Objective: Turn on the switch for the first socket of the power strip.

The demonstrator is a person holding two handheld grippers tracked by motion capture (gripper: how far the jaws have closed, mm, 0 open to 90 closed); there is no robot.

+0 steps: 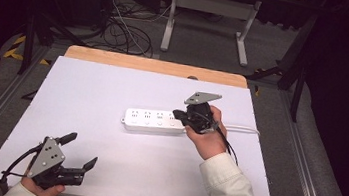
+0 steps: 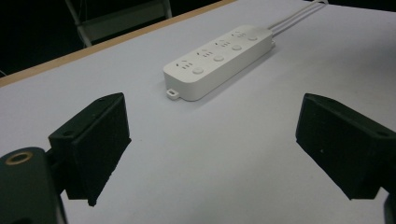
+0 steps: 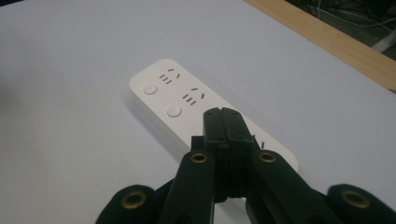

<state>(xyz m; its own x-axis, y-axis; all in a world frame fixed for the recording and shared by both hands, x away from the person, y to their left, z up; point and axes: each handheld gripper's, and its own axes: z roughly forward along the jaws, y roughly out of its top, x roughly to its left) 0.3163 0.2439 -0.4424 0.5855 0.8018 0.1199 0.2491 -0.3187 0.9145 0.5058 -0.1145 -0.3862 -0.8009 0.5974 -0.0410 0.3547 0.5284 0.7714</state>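
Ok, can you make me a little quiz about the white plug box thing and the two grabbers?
1. True or false: the right gripper has its jaws pressed together above the power strip.
2. How do the left gripper's jaws stand? A) wide apart with nothing between them B) clamped on the cable C) closed on the power strip
3. Fill in: the power strip lies on a ____ table with a wooden far edge.

Key:
1. True; the two jaws meet, with nothing between them, over the strip's cable end.
2. A; it rests near the table's front left corner, apart from the strip.
3. White.
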